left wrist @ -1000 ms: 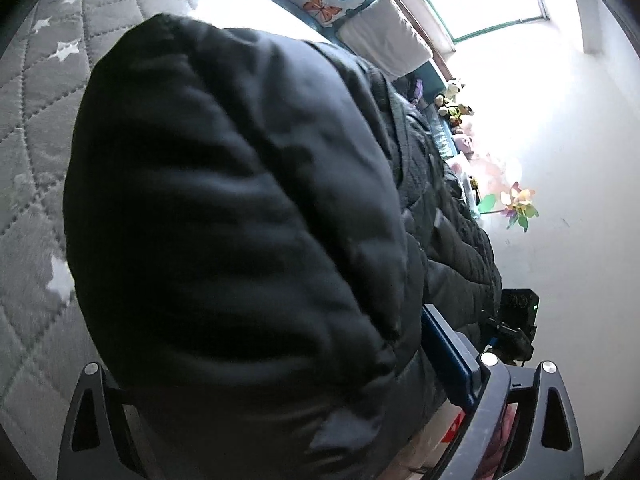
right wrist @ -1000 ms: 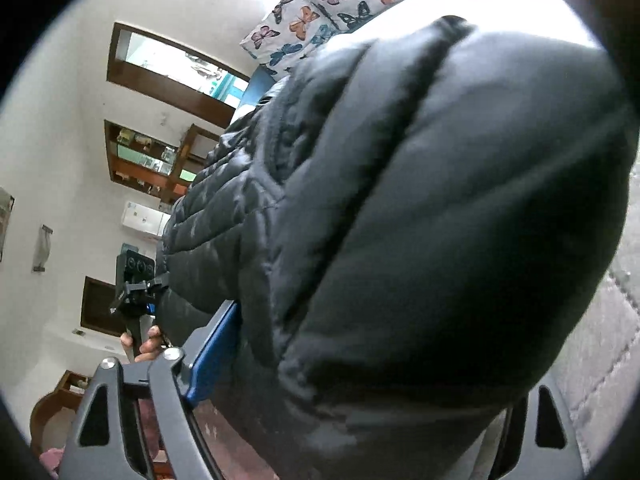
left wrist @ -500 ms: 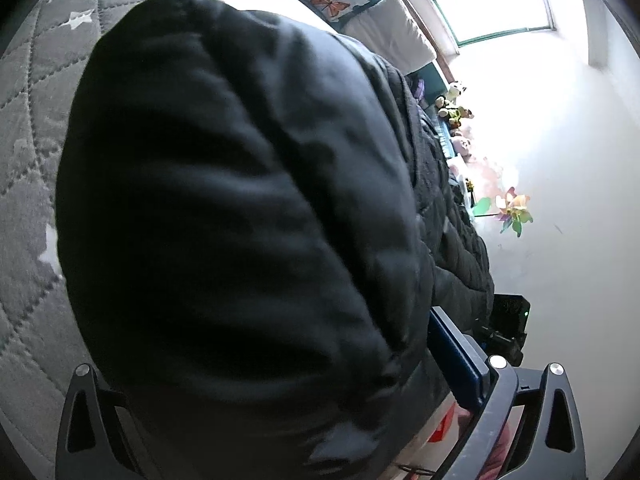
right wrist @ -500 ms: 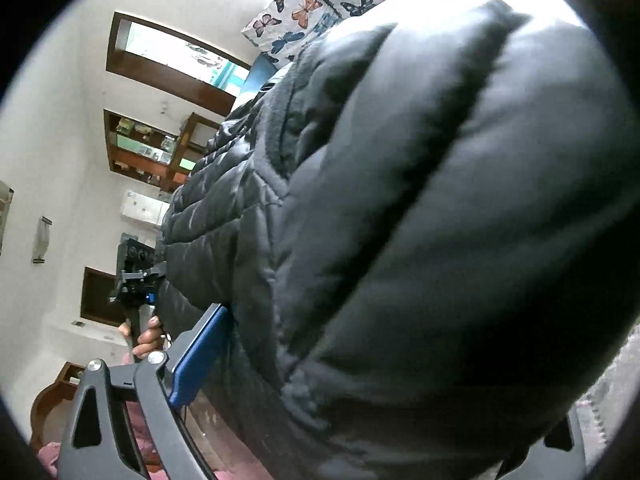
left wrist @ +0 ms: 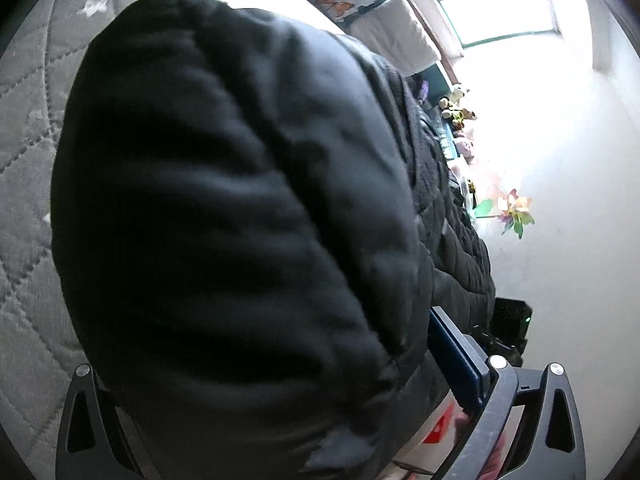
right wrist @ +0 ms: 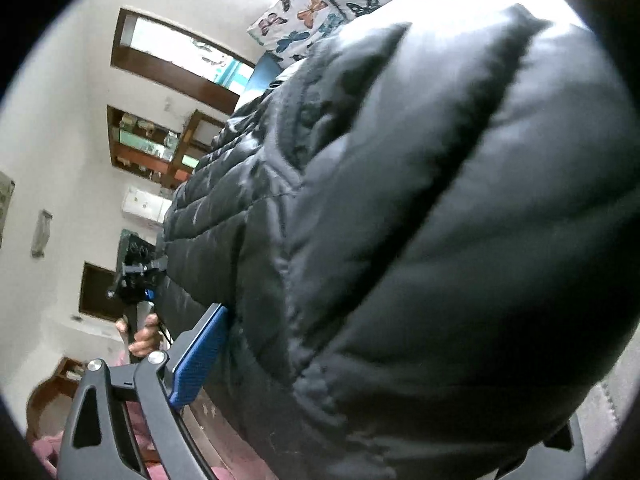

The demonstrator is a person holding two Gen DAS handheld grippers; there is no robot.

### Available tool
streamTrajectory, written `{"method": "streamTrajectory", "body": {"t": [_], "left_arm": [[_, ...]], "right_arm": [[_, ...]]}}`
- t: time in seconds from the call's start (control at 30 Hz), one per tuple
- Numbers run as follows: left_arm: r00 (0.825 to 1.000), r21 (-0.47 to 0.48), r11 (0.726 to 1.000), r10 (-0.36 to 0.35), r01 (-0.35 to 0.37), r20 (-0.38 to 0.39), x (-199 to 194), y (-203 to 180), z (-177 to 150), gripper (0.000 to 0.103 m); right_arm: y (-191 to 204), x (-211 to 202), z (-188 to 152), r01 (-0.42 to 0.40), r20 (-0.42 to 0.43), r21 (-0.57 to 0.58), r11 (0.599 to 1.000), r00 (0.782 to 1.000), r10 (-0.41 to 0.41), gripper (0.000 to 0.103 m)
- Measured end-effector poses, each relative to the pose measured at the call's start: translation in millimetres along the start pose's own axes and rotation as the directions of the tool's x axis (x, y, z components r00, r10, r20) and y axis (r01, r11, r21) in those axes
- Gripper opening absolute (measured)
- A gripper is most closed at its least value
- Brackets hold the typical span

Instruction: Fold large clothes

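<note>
Jacket (left wrist: pixel 240 220) — black, puffy, quilted — fills both wrist views, bulging between each pair of jaws and spilling well ahead of them. It lies over the grey quilted bed cover (left wrist: pixel 28 208), which shows only outside the left gripper's outer jaw.

Left gripper (left wrist: pixel 288 400): jaws stand wide, a thick wad of jacket between them. The blue pad (left wrist: pixel 456 356) on the inner jaw sits against the fabric; the outer pad is buried under the bulge. Cannot tell whether it pinches or just straddles.

Right gripper (right wrist: pixel 360 420): jaws spread as wide as they go, jacket bulk between them. Its blue pad (right wrist: pixel 198 360) lies beside the quilted side of the jacket and does not squeeze it, so it reads as let go.

The left hand (right wrist: pixel 142 334) shows small in the right view, beyond the inner jaw, holding its gripper handle. Butterfly pillow (right wrist: pixel 332 4) lies far ahead, past the jacket.

Step, judged: end of a fold. The near edge looks laid down and the right side released. How far along overall is unclear, as the jacket blocks most of the view.

Next move probably calls for backing both grippers out without dragging the puffy fabric, then finding a fresh edge. Slippery shell, springy fill, so the fold may pop open.
</note>
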State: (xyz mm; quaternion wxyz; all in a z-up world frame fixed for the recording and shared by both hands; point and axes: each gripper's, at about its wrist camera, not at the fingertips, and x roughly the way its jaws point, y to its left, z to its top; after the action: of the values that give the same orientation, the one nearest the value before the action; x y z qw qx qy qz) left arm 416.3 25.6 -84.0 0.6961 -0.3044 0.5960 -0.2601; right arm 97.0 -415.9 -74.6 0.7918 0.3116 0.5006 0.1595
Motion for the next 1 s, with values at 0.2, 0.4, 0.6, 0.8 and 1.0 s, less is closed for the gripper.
{"method": "streamTrajectory", "body": {"t": [0.2,0.4,0.6,0.8,1.0], "left_arm": [[0.999,0.003,1.000,-0.005,0.005,0.052,3.9,4.0,-2.4,0.103],[0.981,0.090,0.994,0.050,-0.068,0.189,-27.7,-24.7,-14.4,0.074],[0.975,0.164,0.984,0.035,-0.072,0.217,-43.7,-61.7,-13.6,0.064],[0.982,0.224,0.974,-0.011,-0.032,0.189,-29.4,-103.4,-14.2,0.064],[0.987,0.275,0.961,-0.053,0.010,0.151,2.3,-152.5,3.8,0.064]], "right_arm": [[-6.0,7.3,5.8,-0.015,0.014,0.029,0.999,1.000,0.015,0.102],[26.0,-9.0,1.7,0.072,0.063,-0.065,0.995,0.996,-0.068,0.082],[67.4,-36.3,-0.3,0.149,0.128,-0.134,0.980,0.983,-0.132,0.066],[84.9,-77.4,1.8,0.239,0.200,-0.176,0.955,0.959,-0.203,0.064],[75.4,-125.9,4.2,0.315,0.269,-0.153,0.937,0.925,-0.267,0.063]]}}
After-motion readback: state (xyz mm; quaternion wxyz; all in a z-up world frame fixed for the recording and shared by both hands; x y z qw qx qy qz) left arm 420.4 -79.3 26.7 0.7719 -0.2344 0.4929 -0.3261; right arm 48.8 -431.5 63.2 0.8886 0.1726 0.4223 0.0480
